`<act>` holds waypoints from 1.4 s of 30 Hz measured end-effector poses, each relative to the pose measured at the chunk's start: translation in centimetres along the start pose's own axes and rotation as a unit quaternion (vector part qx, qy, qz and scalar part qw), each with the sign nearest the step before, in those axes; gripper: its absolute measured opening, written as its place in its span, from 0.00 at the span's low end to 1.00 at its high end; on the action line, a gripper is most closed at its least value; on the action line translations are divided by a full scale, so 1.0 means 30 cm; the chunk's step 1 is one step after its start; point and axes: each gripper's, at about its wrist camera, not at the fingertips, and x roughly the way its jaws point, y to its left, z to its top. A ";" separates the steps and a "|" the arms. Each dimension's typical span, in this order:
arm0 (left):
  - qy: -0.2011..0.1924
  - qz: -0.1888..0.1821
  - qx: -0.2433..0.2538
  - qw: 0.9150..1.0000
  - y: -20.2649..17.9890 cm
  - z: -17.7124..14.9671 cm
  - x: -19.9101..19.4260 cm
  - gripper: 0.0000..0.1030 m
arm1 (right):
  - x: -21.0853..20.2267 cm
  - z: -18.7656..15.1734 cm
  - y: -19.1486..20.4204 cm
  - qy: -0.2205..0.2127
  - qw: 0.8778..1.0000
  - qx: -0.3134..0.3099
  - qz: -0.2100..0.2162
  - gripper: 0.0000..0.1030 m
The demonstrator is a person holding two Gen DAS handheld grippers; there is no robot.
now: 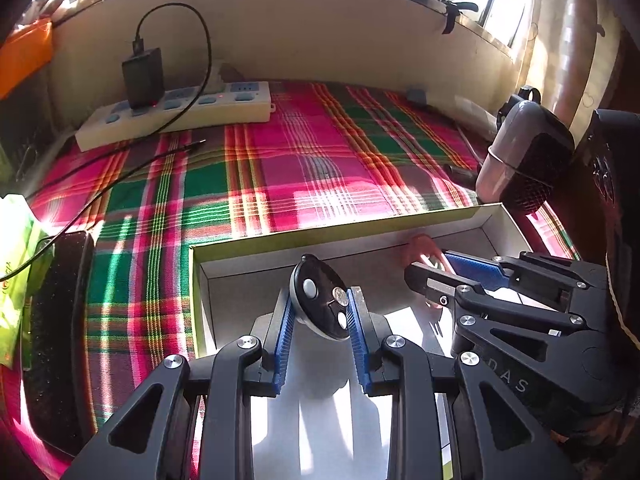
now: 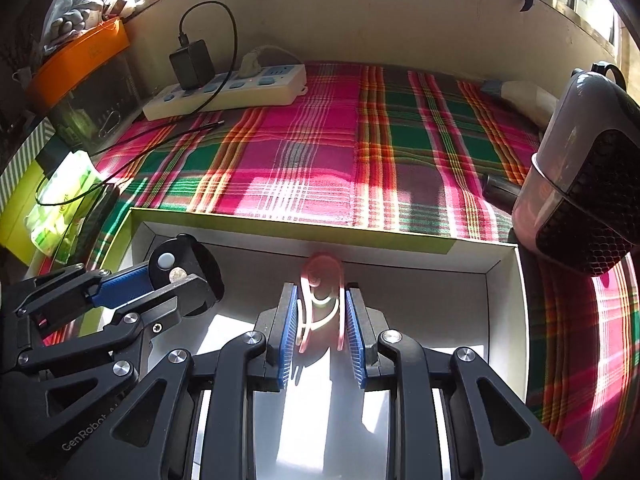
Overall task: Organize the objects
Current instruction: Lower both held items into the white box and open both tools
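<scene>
Blue-padded left gripper (image 1: 320, 312) clamped on black round gadget (image 1: 320, 300), right gripper (image 2: 320, 312) pinching pink plastic ring (image 2: 320, 296), both low inside white cardboard box (image 2: 504, 304) (placing step, seemingly), each next needing opened jaws, then a clean lift.

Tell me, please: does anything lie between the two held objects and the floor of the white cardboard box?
Nothing visible does. The left gripper holds the round black disc, the right gripper holds the pink plastic clip, both over the white cardboard box, whose floor looks bare beneath them.
</scene>
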 end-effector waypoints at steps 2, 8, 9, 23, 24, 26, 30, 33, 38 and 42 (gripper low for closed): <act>0.001 0.003 0.004 1.000 -0.003 -0.001 0.001 0.24 | 0.000 0.000 0.001 0.001 1.000 -0.001 -0.004 0.24; 0.003 0.010 0.006 1.000 -0.006 0.000 0.002 0.24 | 0.000 -0.002 0.003 0.000 1.000 -0.004 -0.006 0.24; 0.003 0.013 0.008 1.000 -0.008 0.000 0.002 0.25 | 0.001 -0.003 0.003 0.001 1.000 -0.003 -0.005 0.24; 0.000 0.024 0.002 1.000 0.002 -0.002 -0.011 0.33 | -0.002 -0.008 -0.013 -0.001 1.000 0.015 -0.001 0.43; 0.000 0.025 0.001 1.000 0.003 -0.003 -0.012 0.33 | -0.003 -0.008 -0.012 -0.001 1.000 0.015 -0.002 0.43; 0.000 0.024 -0.001 1.000 0.005 -0.005 -0.017 0.33 | -0.007 -0.011 -0.010 -0.001 1.000 0.014 -0.004 0.44; -0.006 0.023 -0.004 1.000 0.004 -0.017 -0.041 0.34 | -0.028 -0.019 -0.009 -0.010 1.000 0.014 -0.006 0.45; -0.014 0.027 -0.005 1.000 0.003 -0.029 -0.072 0.34 | -0.056 -0.029 -0.009 -0.017 1.000 0.017 -0.006 0.45; -0.034 0.028 -0.014 0.999 0.008 -0.053 -0.144 0.34 | -0.114 -0.060 -0.001 -0.033 0.999 0.015 0.000 0.46; -0.050 0.028 -0.014 0.998 0.002 -0.079 -0.203 0.34 | -0.161 -0.084 0.002 -0.044 0.999 0.013 -0.006 0.46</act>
